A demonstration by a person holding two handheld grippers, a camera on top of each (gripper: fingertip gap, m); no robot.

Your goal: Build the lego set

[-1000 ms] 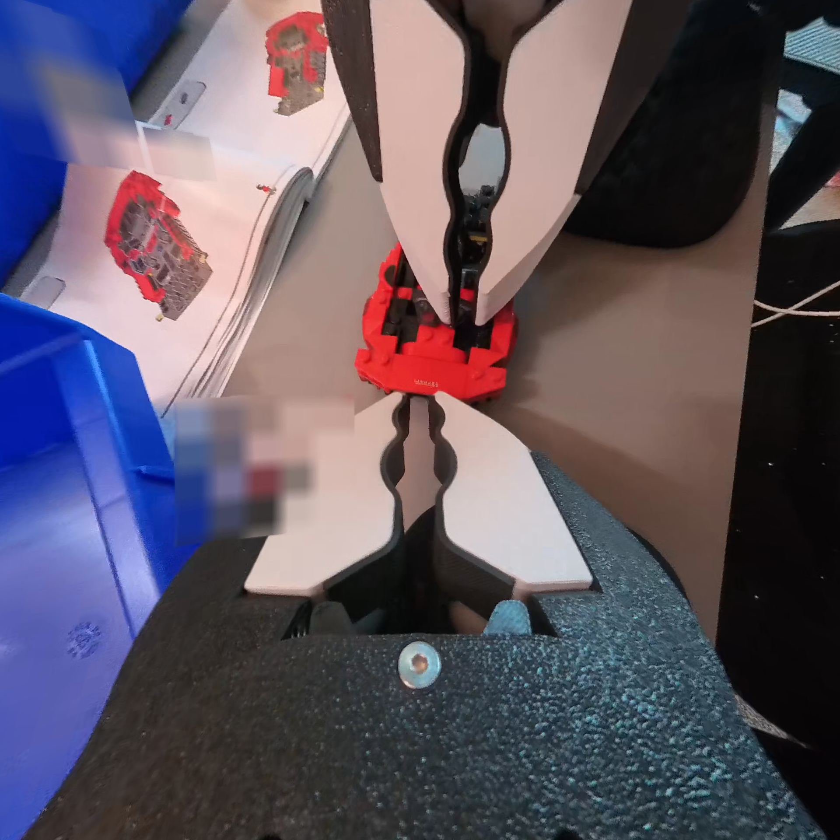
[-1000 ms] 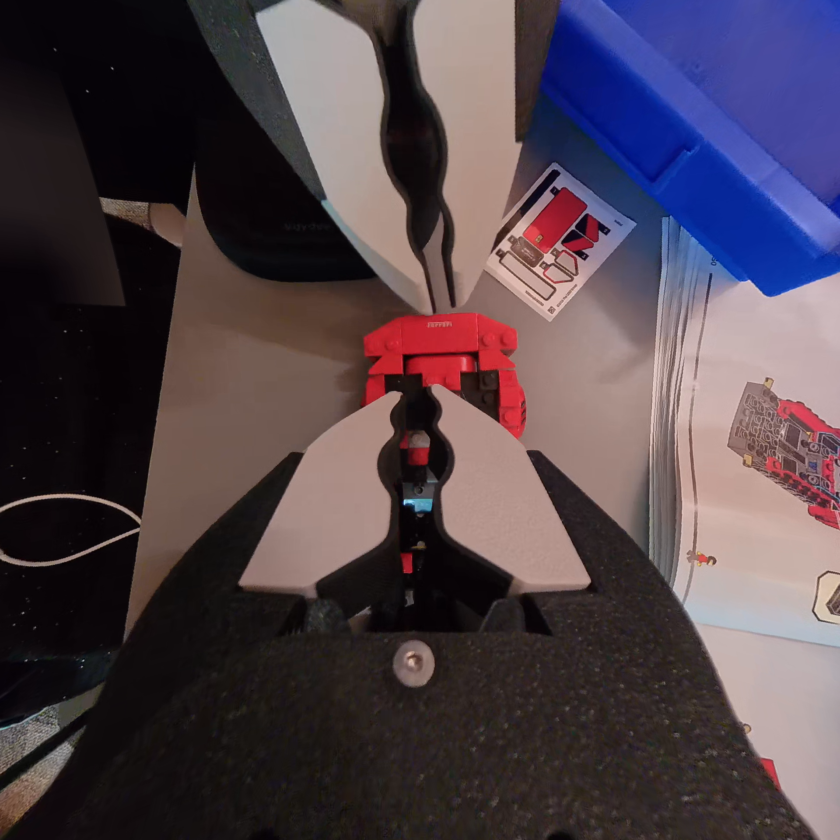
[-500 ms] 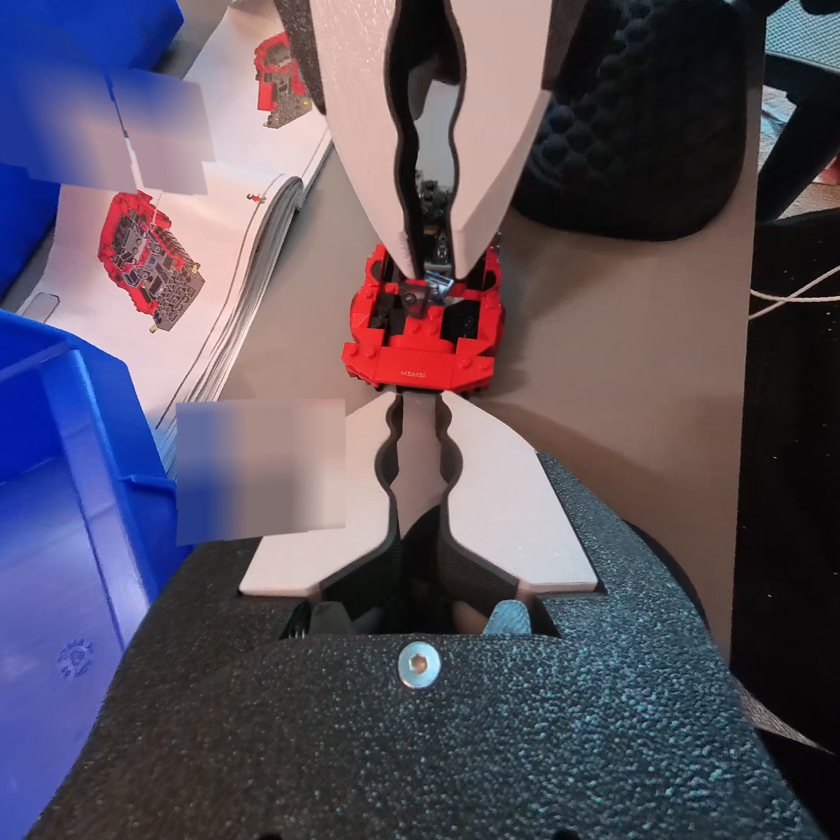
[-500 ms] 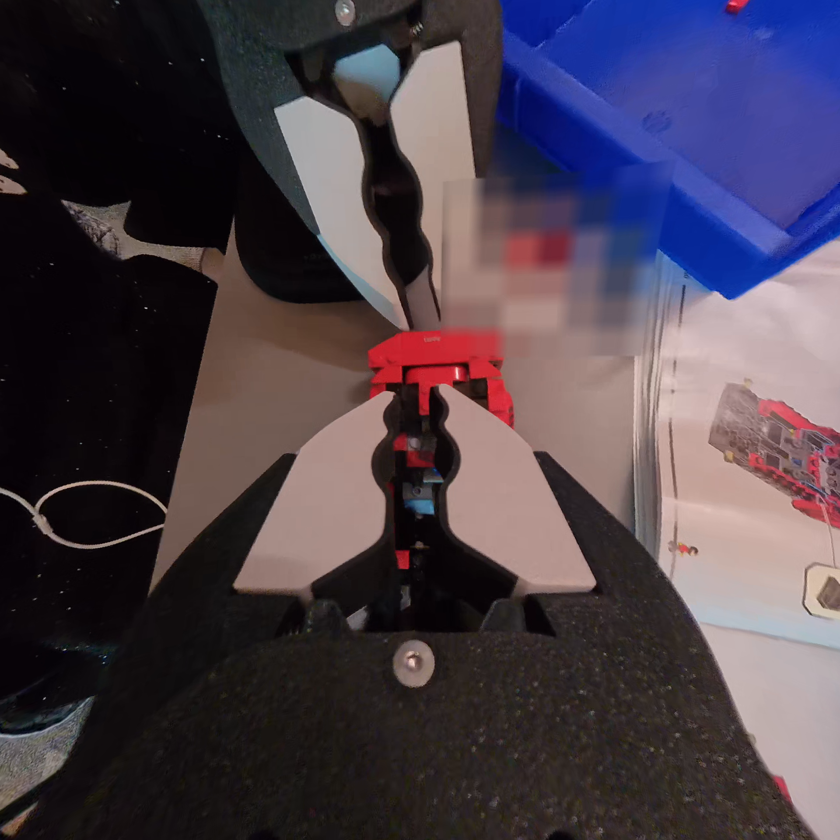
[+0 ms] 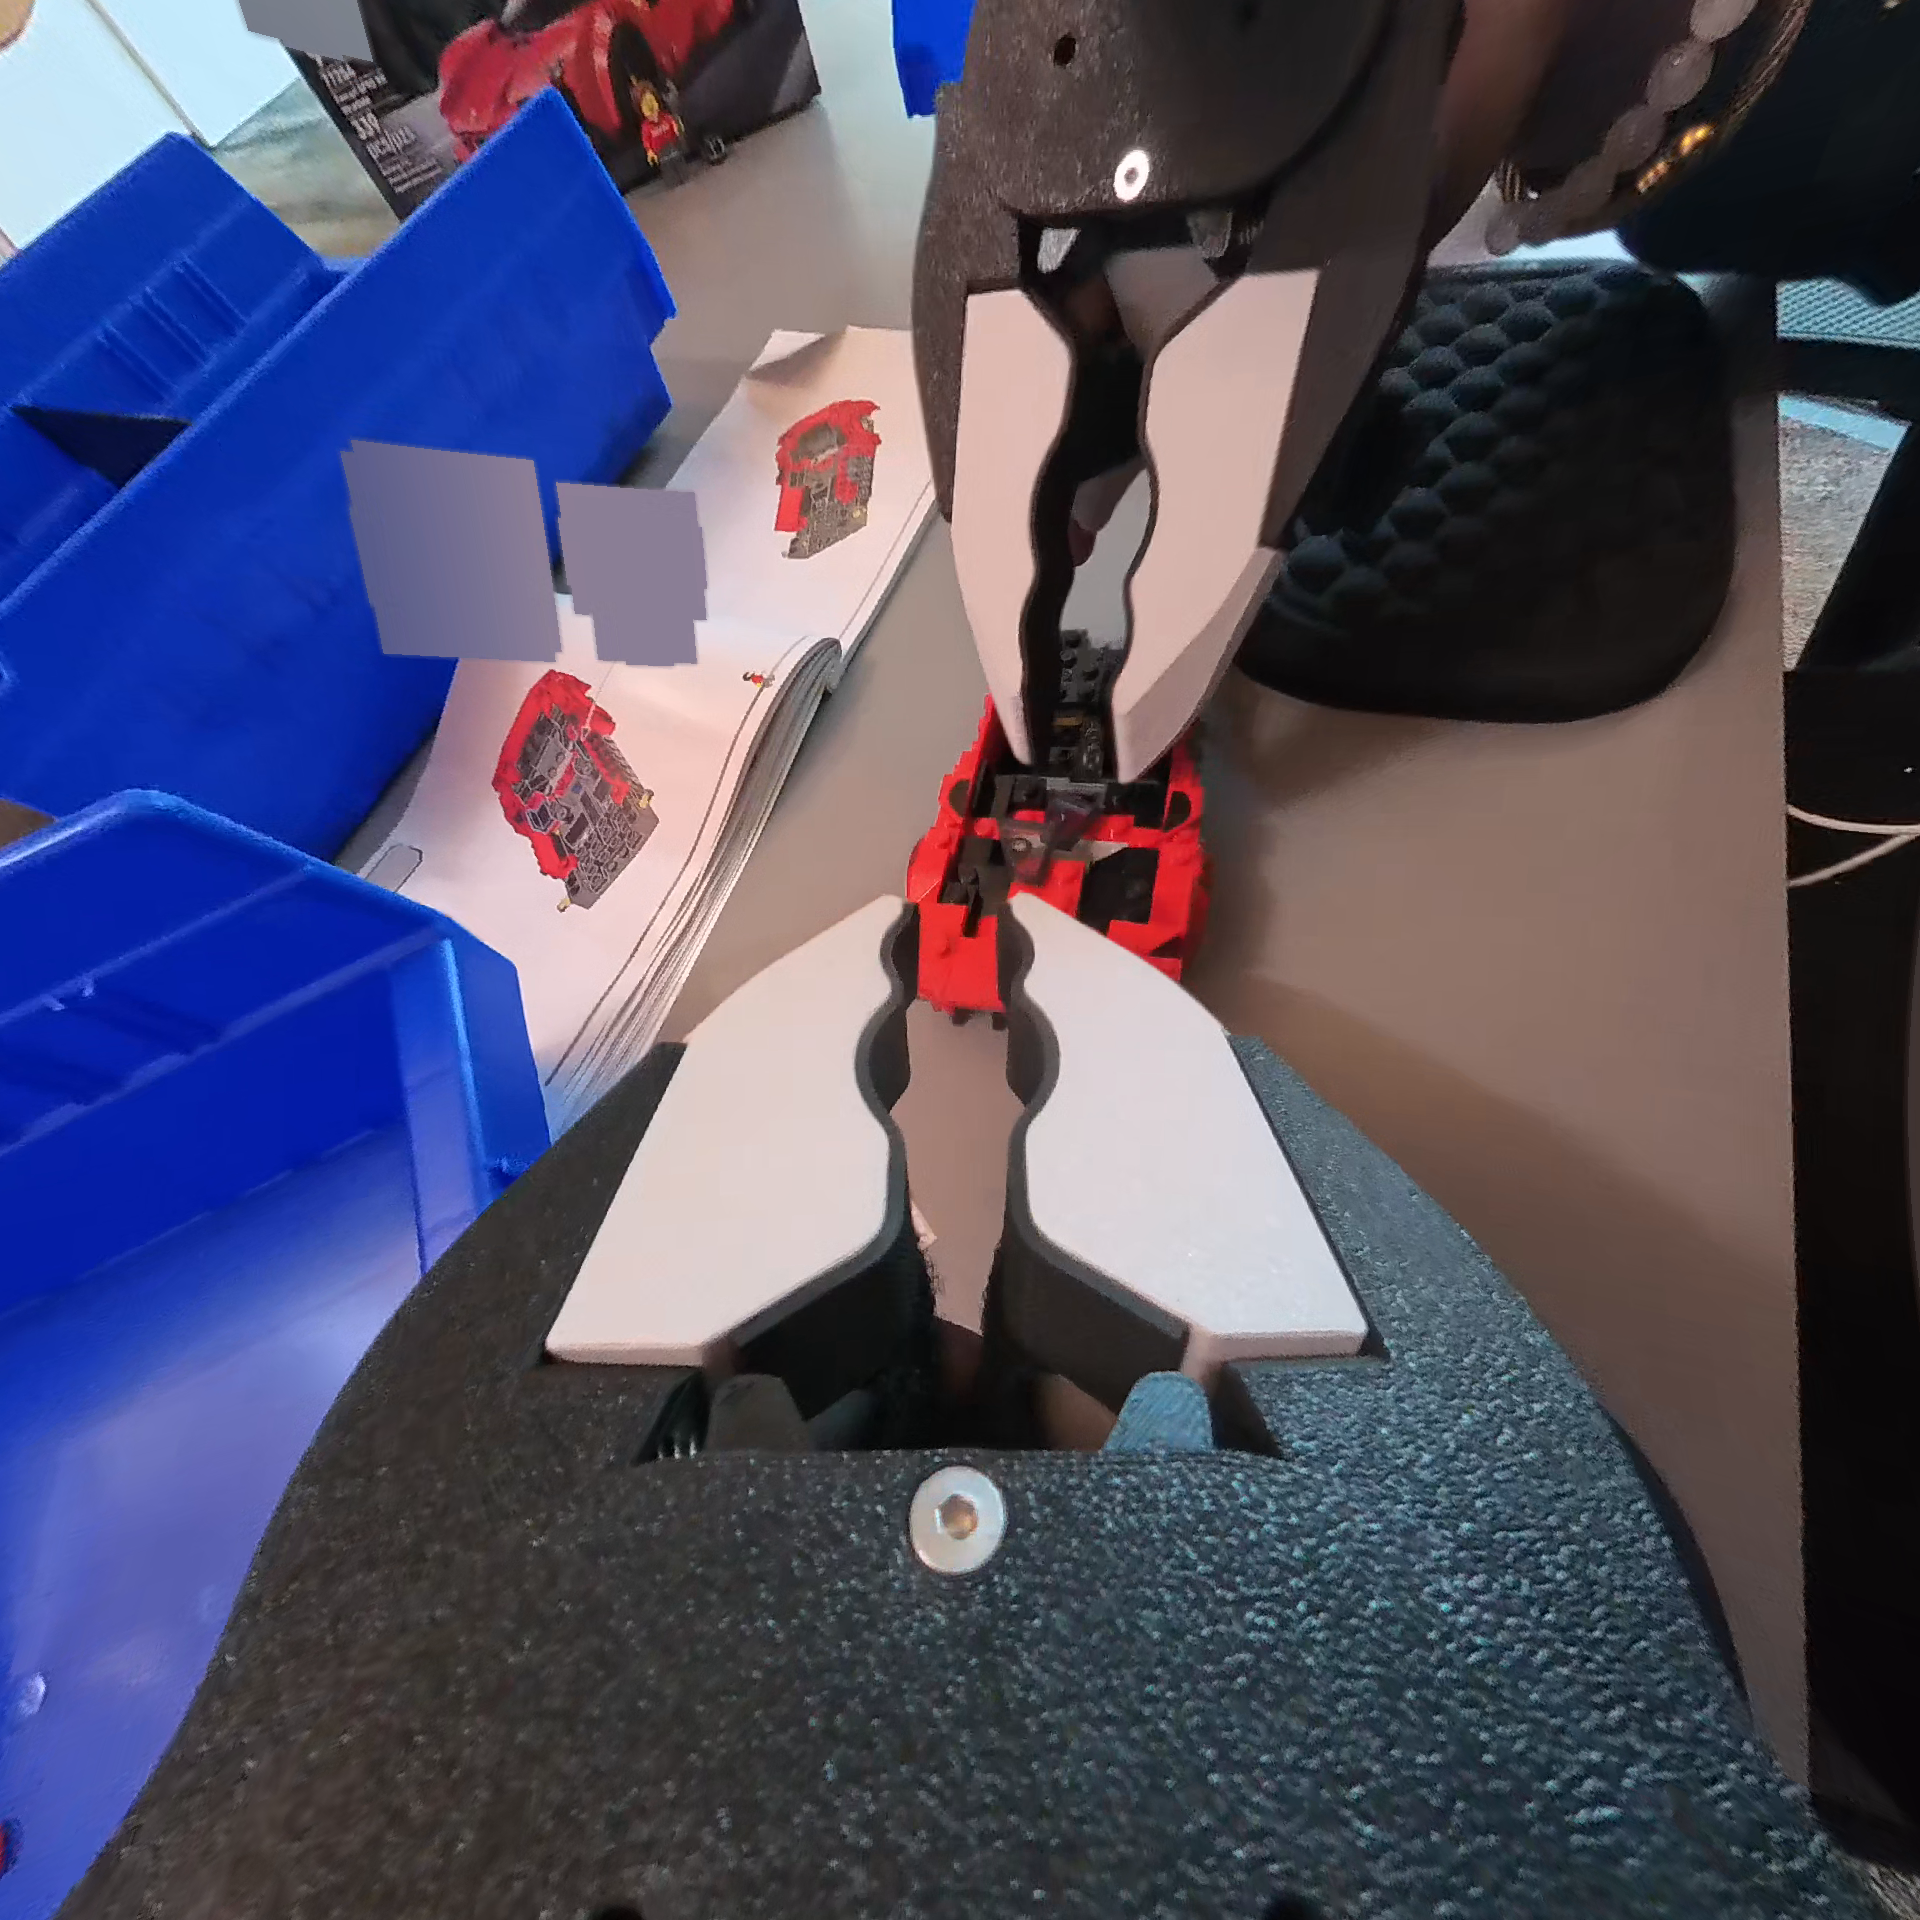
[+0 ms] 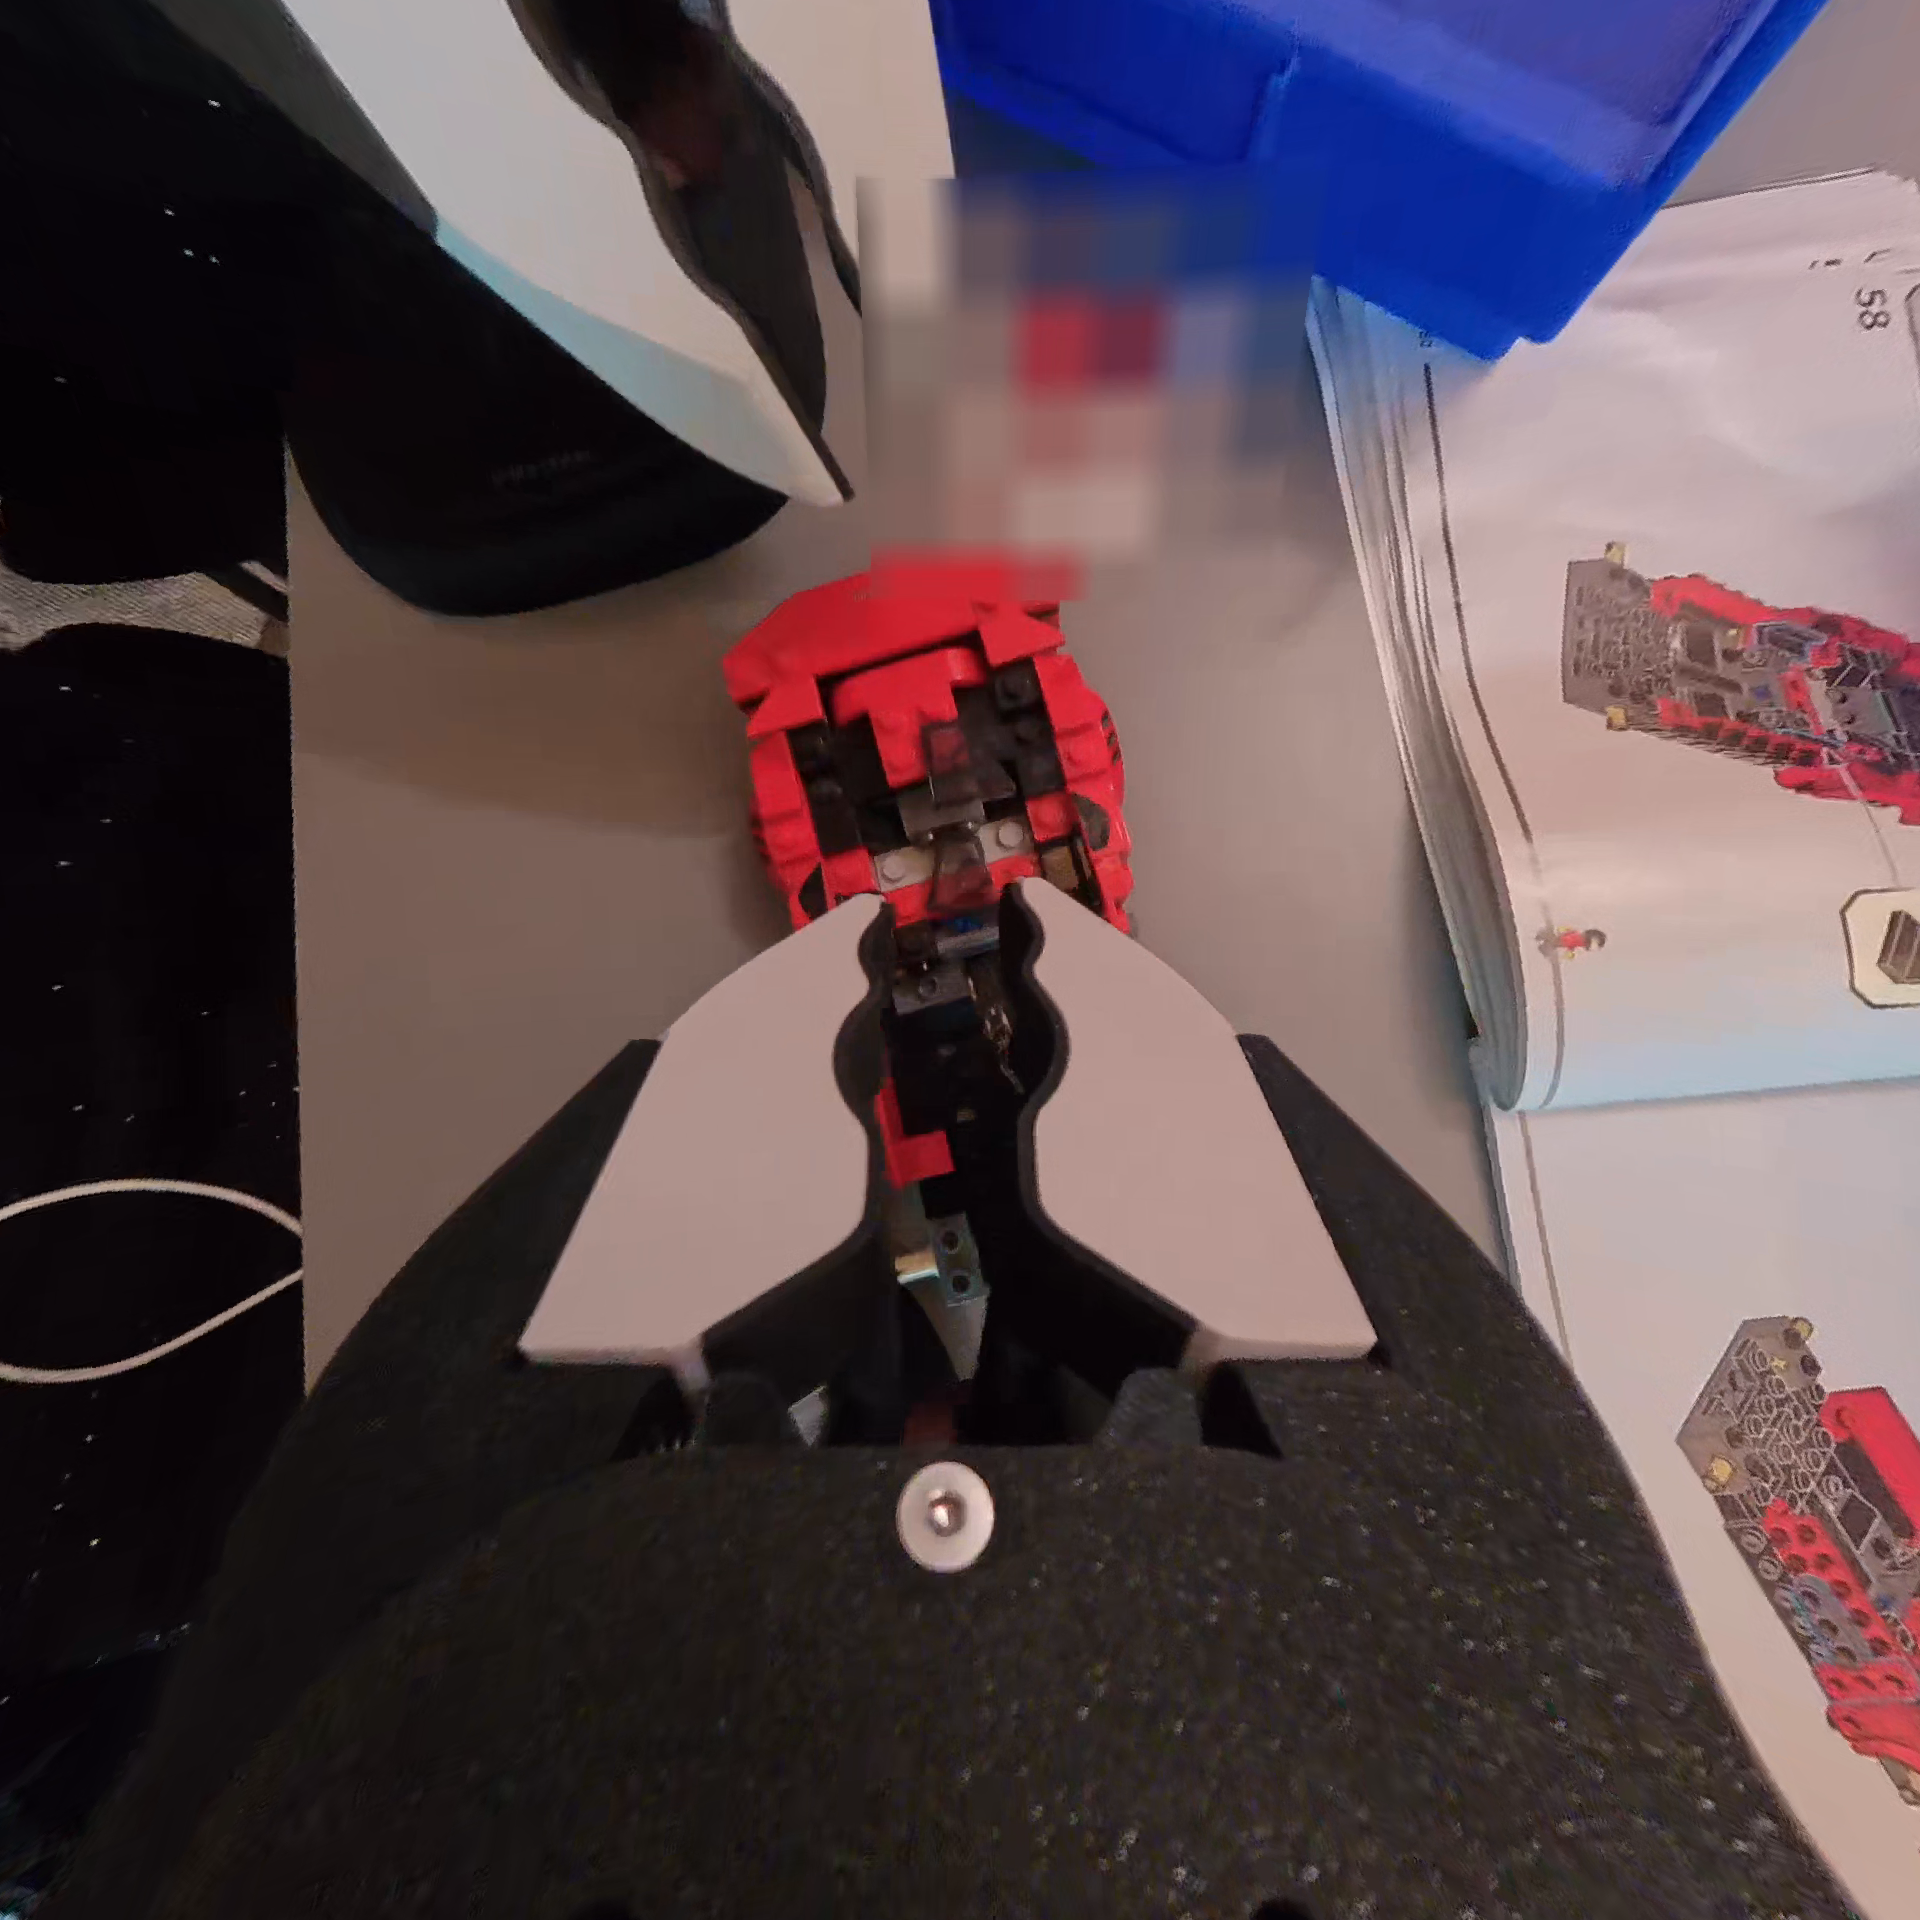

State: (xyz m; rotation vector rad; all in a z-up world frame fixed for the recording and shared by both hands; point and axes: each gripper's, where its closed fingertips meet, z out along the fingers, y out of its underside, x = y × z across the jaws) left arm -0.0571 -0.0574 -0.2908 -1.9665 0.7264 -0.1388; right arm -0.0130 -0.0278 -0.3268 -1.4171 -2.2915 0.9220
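Note:
A part-built red and black lego car [image 5: 1049, 883] stands on the grey table [image 5: 1403, 987]. It also shows in the right wrist view [image 6: 914, 748], running back under the fingers. My left gripper [image 5: 958, 914] is slightly open and empty, with its tips just above the car's red nose. In the right wrist view it hangs at the top left [image 6: 821, 478], apart from the car. My right gripper [image 6: 948, 902] points down at the car's cockpit with its jaws a little apart, the tips either side of the black middle strip. It reaches in from above in the left wrist view [image 5: 1081, 758].
An open instruction booklet [image 5: 644, 748] lies left of the car, also in the right wrist view [image 6: 1662, 727]. Blue bins [image 5: 312, 520] stand beyond it, with the set's box [image 5: 582, 73] behind. A black padded rest [image 5: 1507, 499] lies past the car. The table edge [image 5: 1766, 935] is close on the right. About 7 centimetres separates my left fingertips from my right.
The right gripper's jaws have parted a little from nearly shut and its tips stay down in the cockpit. The left gripper has lifted and tilted, and its tips now overlap the car's nose.

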